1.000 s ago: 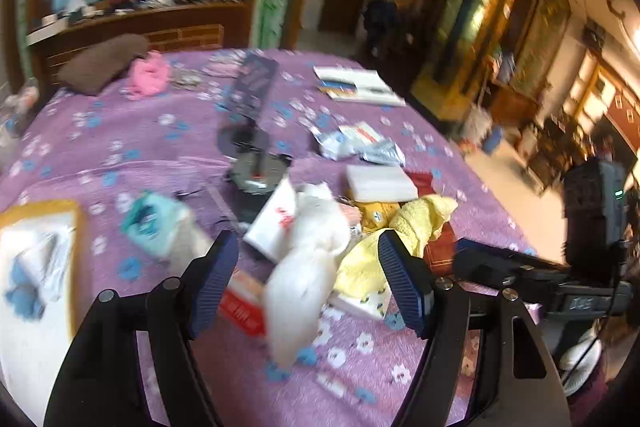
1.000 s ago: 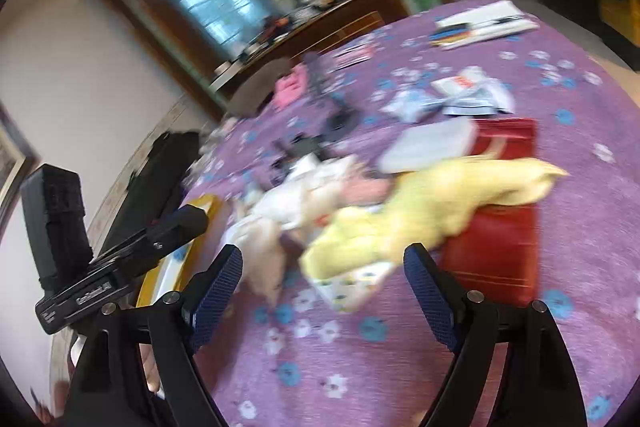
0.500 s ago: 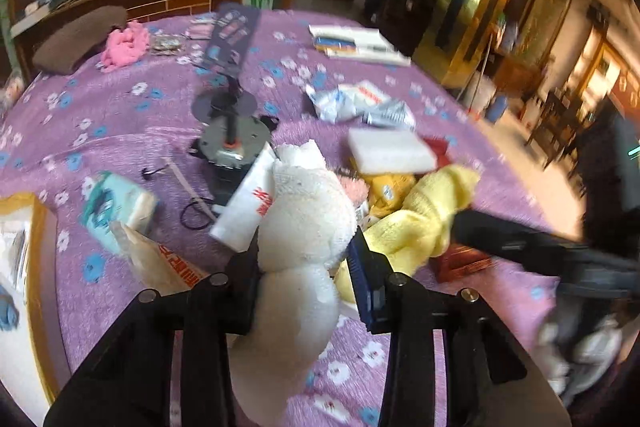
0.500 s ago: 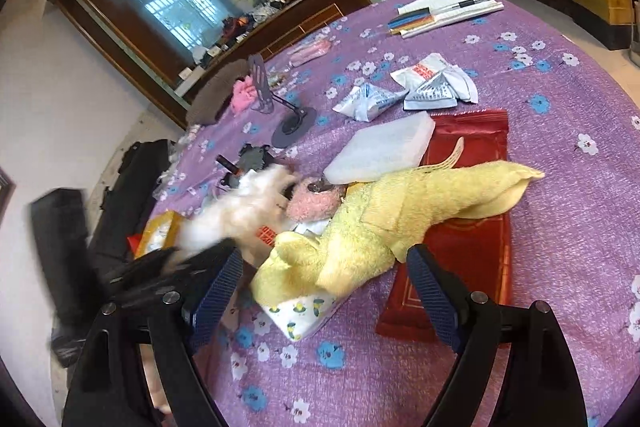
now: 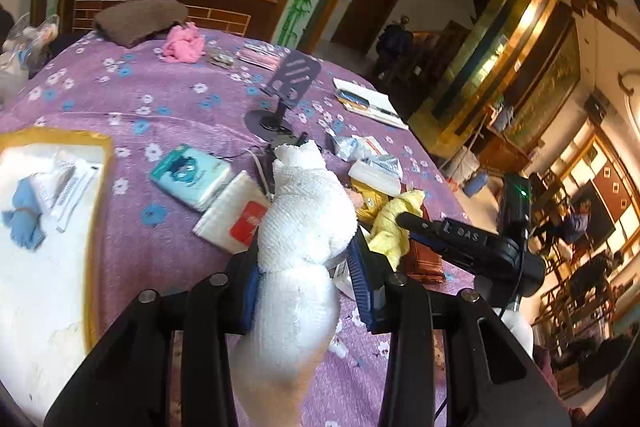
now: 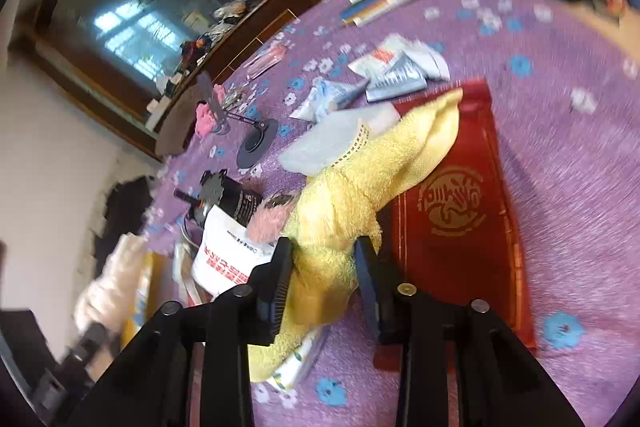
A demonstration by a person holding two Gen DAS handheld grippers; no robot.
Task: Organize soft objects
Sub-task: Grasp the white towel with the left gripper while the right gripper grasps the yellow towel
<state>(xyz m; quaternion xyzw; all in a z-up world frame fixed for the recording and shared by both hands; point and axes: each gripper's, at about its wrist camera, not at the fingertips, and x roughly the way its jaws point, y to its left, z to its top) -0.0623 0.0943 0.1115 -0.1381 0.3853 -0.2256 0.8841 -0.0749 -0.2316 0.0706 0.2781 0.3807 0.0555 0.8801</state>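
A worktop [image 5: 132, 99] draped in purple flowered cloth is strewn with packets and cloths. The left hand-held gripper [image 5: 304, 279] pinches a rolled white towel [image 5: 304, 227], held above the cloth. The right hand-held gripper [image 6: 324, 279] is closing, its pads pressing a yellow towel [image 6: 360, 179] that lies across a red packet [image 6: 452, 211]. At the left edge, a yellow-rimmed tray [image 5: 98, 227] holds a blue cloth [image 5: 22, 215] and small white packets [image 5: 66, 187].

Both tongs, wide apart a second ago, now grip: left tongs [image 5: 306, 277] clamp the white towel [image 5: 306, 227], right tongs [image 6: 322, 277] are closing on the yellow towel [image 6: 360, 187], its tail toward one o'clock.
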